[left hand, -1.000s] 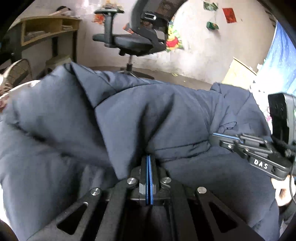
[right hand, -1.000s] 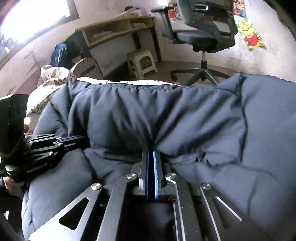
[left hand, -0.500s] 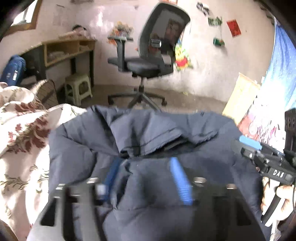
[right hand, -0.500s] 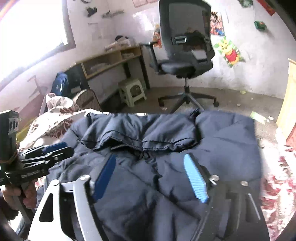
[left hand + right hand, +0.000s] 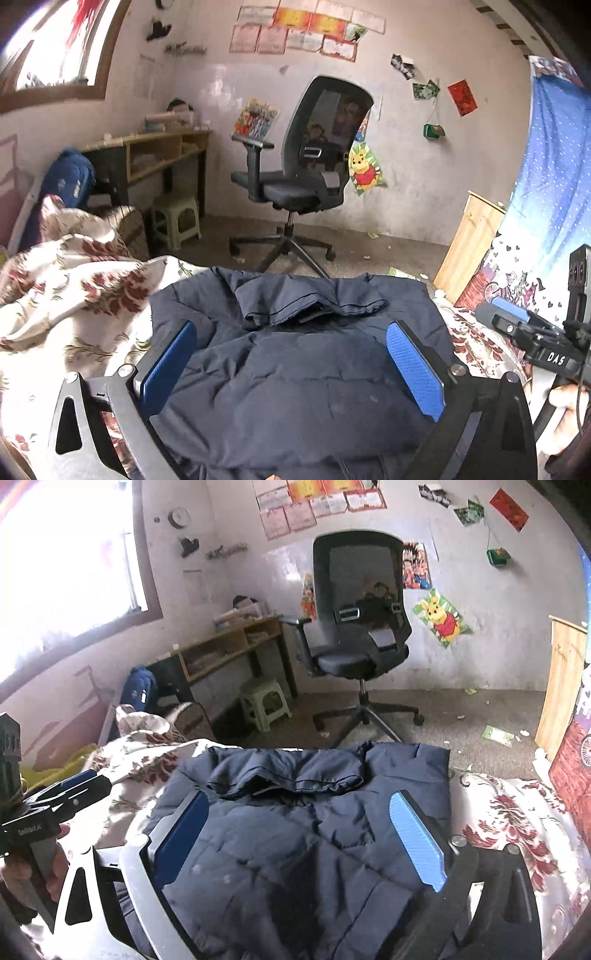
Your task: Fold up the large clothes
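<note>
Floral bedspread [image 5: 74, 291], folded navy jacket [image 5: 295, 369], both tools spread wide above

A dark navy quilted puffer jacket [image 5: 295, 369] lies folded into a bulky bundle, its collar flopped over at the far edge.

The jacket [image 5: 295, 369] lies on the bed [image 5: 74, 295], between and ahead of both jaws. Beyond it stands the chair [image 5: 306, 177]; left of the chair, stool [image 5: 177, 218] and desk [image 5: 155, 151].
</note>
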Demonstrator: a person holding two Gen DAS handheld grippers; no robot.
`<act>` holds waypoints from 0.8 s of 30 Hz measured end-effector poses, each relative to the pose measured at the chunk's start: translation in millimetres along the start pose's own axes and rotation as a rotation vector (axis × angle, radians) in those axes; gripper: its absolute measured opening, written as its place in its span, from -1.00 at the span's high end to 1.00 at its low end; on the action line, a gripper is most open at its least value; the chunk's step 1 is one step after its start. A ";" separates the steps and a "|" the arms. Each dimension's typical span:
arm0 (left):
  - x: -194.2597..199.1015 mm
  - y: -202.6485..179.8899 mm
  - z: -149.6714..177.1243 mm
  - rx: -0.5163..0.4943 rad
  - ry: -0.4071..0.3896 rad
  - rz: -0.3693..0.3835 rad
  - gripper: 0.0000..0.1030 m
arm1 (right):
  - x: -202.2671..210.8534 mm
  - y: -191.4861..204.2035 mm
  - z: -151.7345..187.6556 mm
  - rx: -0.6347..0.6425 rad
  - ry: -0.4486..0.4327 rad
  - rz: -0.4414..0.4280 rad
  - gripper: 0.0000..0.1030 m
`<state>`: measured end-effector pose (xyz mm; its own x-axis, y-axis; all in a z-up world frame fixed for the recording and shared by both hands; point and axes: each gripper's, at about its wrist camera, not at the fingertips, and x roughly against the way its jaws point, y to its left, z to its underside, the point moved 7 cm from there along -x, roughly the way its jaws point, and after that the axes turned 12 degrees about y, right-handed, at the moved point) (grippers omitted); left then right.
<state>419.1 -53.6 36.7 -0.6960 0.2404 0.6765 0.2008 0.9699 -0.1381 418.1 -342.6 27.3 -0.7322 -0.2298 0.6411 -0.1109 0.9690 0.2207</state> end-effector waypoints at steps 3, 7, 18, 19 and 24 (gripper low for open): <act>26.8 -5.9 6.9 -0.024 -0.031 -0.020 -1.00 | 26.3 8.2 4.6 0.012 -0.025 0.000 -0.92; 62.0 -8.3 15.7 -0.010 -0.071 -0.033 -1.00 | 57.2 18.4 11.4 0.031 -0.049 0.004 -0.92; 145.9 -17.5 44.8 -0.026 -0.142 -0.083 -1.00 | 143.5 51.3 39.2 0.096 -0.102 -0.018 -0.93; 153.7 -17.3 50.3 -0.034 -0.145 -0.089 -1.00 | 151.2 52.9 44.0 0.095 -0.107 -0.022 -0.93; 178.3 -21.0 73.4 -0.066 -0.140 -0.120 -1.00 | 172.8 52.1 65.5 0.074 -0.103 -0.017 -0.93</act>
<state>240.1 -28.1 107.2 -0.8058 0.1313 0.5774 0.1522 0.9883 -0.0123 241.8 -325.9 101.4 -0.7943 -0.2399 0.5581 -0.1708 0.9698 0.1739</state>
